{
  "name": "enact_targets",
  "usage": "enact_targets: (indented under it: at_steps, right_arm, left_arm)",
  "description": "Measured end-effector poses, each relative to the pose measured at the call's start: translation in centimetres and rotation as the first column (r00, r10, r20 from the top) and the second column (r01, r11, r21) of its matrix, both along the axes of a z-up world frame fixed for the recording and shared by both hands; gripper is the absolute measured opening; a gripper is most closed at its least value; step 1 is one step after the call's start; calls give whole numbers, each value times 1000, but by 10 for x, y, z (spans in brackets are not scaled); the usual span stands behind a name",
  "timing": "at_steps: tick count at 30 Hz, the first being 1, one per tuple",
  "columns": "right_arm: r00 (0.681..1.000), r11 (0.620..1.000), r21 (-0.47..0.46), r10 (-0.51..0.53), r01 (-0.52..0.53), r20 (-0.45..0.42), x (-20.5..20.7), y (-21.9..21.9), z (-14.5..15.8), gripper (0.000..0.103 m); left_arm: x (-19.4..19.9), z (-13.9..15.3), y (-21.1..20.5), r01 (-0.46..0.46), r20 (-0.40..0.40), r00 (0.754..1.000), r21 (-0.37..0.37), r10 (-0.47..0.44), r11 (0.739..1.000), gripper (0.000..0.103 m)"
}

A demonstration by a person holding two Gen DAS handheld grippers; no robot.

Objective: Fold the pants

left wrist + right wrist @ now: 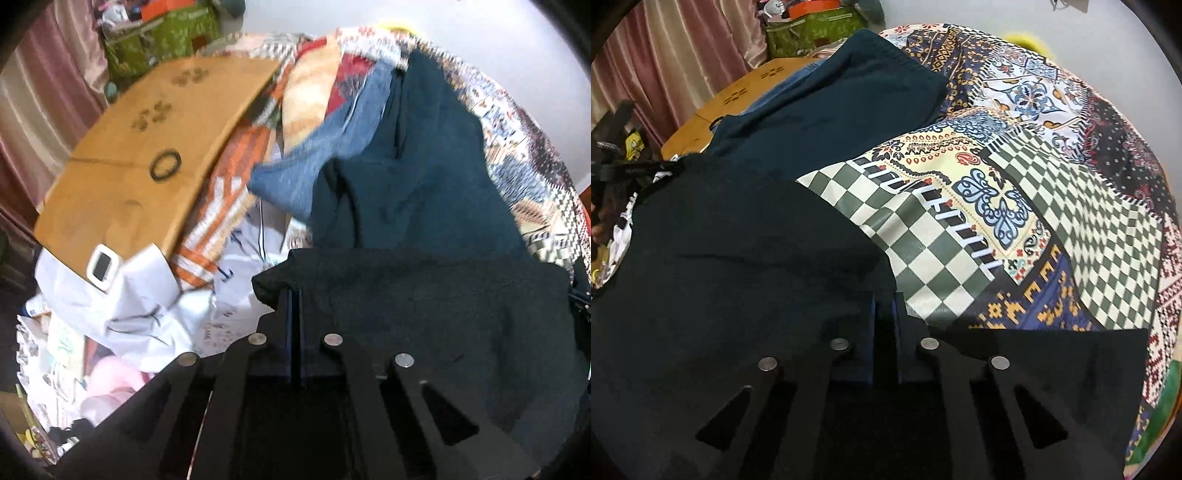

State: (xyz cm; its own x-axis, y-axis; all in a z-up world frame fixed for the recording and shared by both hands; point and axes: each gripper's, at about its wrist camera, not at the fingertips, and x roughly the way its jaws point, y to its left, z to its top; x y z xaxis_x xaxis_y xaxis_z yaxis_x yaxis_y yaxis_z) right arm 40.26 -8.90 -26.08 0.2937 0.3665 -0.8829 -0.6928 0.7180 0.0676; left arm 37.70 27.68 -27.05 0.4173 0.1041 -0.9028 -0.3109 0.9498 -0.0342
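Observation:
Dark teal pants lie spread along the patterned bedcover, running away from me. In the left wrist view, my left gripper is shut on the near left corner of the cloth, which bunches over the fingertips. In the right wrist view, the same pants fill the left half. My right gripper is shut on their near right edge, with dark cloth pinched between the blue pads. The fabric between the two grips hangs in a loose sheet.
A flat cardboard box with a black ring on it lies left of the pants, beside blue jeans. White papers and a small white device lie near left. The checked bedcover stretches to the right. Curtains hang behind.

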Motion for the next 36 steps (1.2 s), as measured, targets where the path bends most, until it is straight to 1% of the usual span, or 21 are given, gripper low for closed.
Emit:
enact_targets:
  at_steps: [1,4,5,7,8,10,14,20,21,26,31,34,36]
  right_arm:
    - [1000,1000,-5,-4,4,17,-1,-1,3,6]
    - [994,999,0,-32,33,102,-5,-5,26,5]
    - [990,999,7,-43,43,133,-4,-8,34,5]
    - [977,997,28,-74,70,202,-7,-14,57,5]
    - [972,996,38,-85,79,220,-9,-16,65,5]
    - [967,994,60,-98,87,233,-15,-20,81,5]
    - [965,994,72,-95,80,246,-37,-25,96,5]
    - [962,992,108,-96,70,255,-90,-38,110,5]
    - [961,991,113,-94,66,259,-101,-40,112,5]
    - [964,988,142,-93,59,250,-145,-49,118,5]
    - [968,989,146,-74,39,239,-181,-51,115,5]
    - [970,988,149,-64,30,233,-201,-53,111,5]
    - [973,986,162,-66,31,219,-212,-55,108,5]
  left_arm:
    - [-1,8,-1,2,17,1000,9,-3,1000,1]
    - [-4,42,-5,6,87,996,45,-10,999,1]
    - [-5,57,-7,7,114,993,60,-14,998,1]
    - [-7,75,-10,9,145,989,74,-20,997,1]
    - [-9,84,-12,12,160,987,80,-25,997,1]
    - [-16,99,-15,22,182,983,85,-37,996,1]
    - [-42,115,-30,57,205,976,107,-78,993,1]
    - [-93,126,-40,80,225,969,109,-103,991,1]
    - [-100,127,-46,81,225,969,113,-105,990,1]
    - [-142,129,-47,91,218,969,106,-112,990,1]
    - [-174,122,-46,89,206,973,84,-105,992,1]
    - [-192,117,-46,85,200,975,88,-101,993,0]
    - [-203,112,-43,73,197,977,68,-85,995,0]
